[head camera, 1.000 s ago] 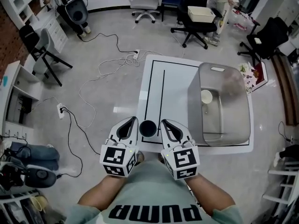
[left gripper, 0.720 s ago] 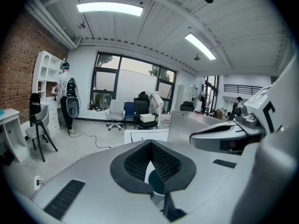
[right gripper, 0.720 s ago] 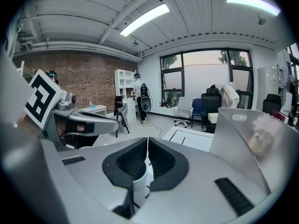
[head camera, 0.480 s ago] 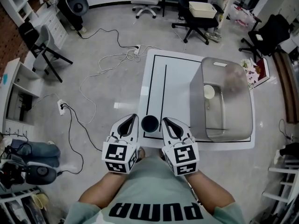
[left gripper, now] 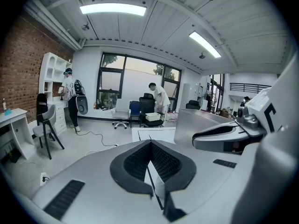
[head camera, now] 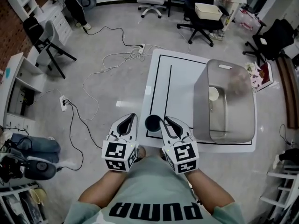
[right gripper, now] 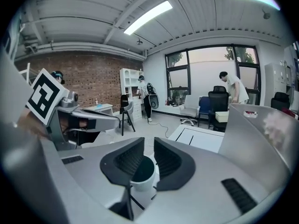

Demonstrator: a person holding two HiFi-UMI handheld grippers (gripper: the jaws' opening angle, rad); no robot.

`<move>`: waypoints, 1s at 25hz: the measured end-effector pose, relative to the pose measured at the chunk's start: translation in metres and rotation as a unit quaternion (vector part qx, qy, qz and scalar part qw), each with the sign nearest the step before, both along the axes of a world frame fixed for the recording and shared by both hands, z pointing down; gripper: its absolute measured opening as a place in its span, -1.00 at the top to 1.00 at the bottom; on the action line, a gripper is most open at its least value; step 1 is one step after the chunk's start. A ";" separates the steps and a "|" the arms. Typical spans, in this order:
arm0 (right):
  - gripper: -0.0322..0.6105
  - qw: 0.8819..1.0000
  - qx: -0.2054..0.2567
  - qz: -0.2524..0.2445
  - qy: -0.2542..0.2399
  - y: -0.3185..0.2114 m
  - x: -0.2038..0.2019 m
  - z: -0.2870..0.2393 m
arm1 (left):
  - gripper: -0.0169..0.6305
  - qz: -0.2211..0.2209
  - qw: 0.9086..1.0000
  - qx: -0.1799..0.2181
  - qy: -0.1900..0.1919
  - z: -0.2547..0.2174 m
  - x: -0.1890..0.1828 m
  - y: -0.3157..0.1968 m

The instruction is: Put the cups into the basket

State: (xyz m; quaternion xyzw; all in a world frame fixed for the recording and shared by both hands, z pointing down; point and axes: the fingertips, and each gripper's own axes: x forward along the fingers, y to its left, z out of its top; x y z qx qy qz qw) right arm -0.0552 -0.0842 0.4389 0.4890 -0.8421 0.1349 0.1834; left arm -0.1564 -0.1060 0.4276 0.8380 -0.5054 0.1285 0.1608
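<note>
Since a second ago: the right gripper (head camera: 164,121) has crept up against the dark cup (head camera: 152,122), which used to sit evenly between the two grippers. Its jaws have just been opening a crack.
Right claw: parted only a sliver, hanging right over the cup's rim. The gap is narrower than the cup, and nothing looks pinched.
Left claw: the left gripper (head camera: 131,119) has its tips together and is empty, off to the cup's other side.
Dark cup: upright at the near edge of the white table (head camera: 182,78).
Basket: the grey basket (head camera: 201,111) is to the right on the same table, with a pale cup (head camera: 213,94) already inside.
Tip for the grab: I'd open wider, drop one jaw inside the rim and one outside, then squeeze the wall. Lift straight up so it clears that tall basket side.
</note>
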 end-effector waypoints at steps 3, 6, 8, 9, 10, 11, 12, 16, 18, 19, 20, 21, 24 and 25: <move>0.17 1.000 -0.018 -0.024 -0.001 0.001 -0.011 0.012 | 0.93 -0.008 1.000 -0.003 -0.007 0.006 -0.007 0.000; 0.05 0.998 -0.034 -0.045 -0.001 0.004 -0.022 0.021 | 0.93 -0.016 1.000 -0.006 -0.014 0.012 -0.013 0.000; 0.00 0.998 -0.040 -0.052 0.006 0.006 -0.026 0.029 | 0.93 -0.020 1.000 -0.006 -0.020 0.017 -0.017 0.000; -0.02 0.998 -0.043 -0.055 0.009 0.007 -0.028 0.033 | 0.93 -0.022 1.000 -0.006 -0.022 0.019 -0.019 0.001; -0.05 0.997 -0.045 -0.058 0.013 0.007 -0.030 0.037 | 0.93 -0.024 0.999 -0.007 -0.023 0.022 -0.021 0.001; -0.06 0.997 -0.048 -0.060 0.016 0.007 -0.031 0.041 | 0.93 -0.025 0.999 -0.008 -0.024 0.025 -0.023 0.001; -0.08 0.997 -0.050 -0.062 0.019 0.008 -0.032 0.045 | 0.93 -0.027 0.999 -0.009 -0.025 0.027 -0.024 0.002; -0.15 0.996 -0.059 -0.065 0.030 0.009 -0.033 0.061 | 0.93 -0.028 0.999 -0.013 -0.031 0.041 -0.025 0.004; -0.17 0.995 -0.065 -0.068 0.033 0.009 -0.035 0.068 | 0.93 -0.027 0.999 -0.015 -0.033 0.048 -0.027 0.004; -0.18 0.995 -0.068 -0.068 0.035 0.009 -0.036 0.071 | 0.93 -0.027 0.999 -0.016 -0.035 0.052 -0.027 0.003; -0.19 0.994 -0.070 -0.069 0.036 0.009 -0.036 0.075 | 0.93 -0.026 0.999 -0.017 -0.037 0.055 -0.027 0.003; -0.20 0.994 -0.073 -0.070 0.039 0.009 -0.037 0.079 | 0.93 -0.024 0.999 -0.018 -0.039 0.058 -0.027 0.002; -0.23 0.993 -0.083 -0.070 0.047 0.007 -0.040 0.092 | 0.93 -0.019 0.999 -0.020 -0.043 0.064 -0.028 -0.001; -0.24 0.993 -0.085 -0.070 0.050 0.007 -0.041 0.095 | 0.93 -0.018 0.999 -0.021 -0.044 0.065 -0.028 -0.002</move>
